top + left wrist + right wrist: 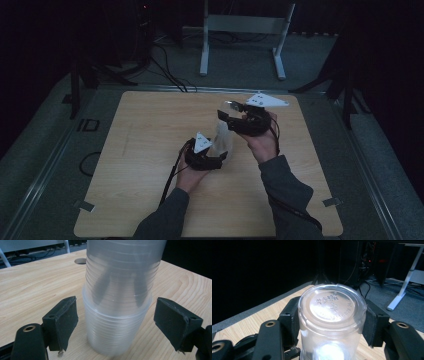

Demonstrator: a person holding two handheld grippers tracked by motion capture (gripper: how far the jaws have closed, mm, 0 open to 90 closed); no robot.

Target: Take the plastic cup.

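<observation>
Cups (117, 315) stacked upside down, axis vertical; right tongs (332, 315) pinch the top, left tongs (120, 325) spread.

Clear ribbed cups (117, 315), pale wood-grain table (145, 150), black gripper (332, 322).

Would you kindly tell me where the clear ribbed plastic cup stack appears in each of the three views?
High view: the clear ribbed plastic cup stack is at table centre, between the left gripper and right gripper.
Left gripper view: centre, between open fingers, standing on the table.
Right gripper view: lower centre, upturned base facing the camera, clamped between the fingers.
Shared landmark: the light wooden tabletop.
</observation>
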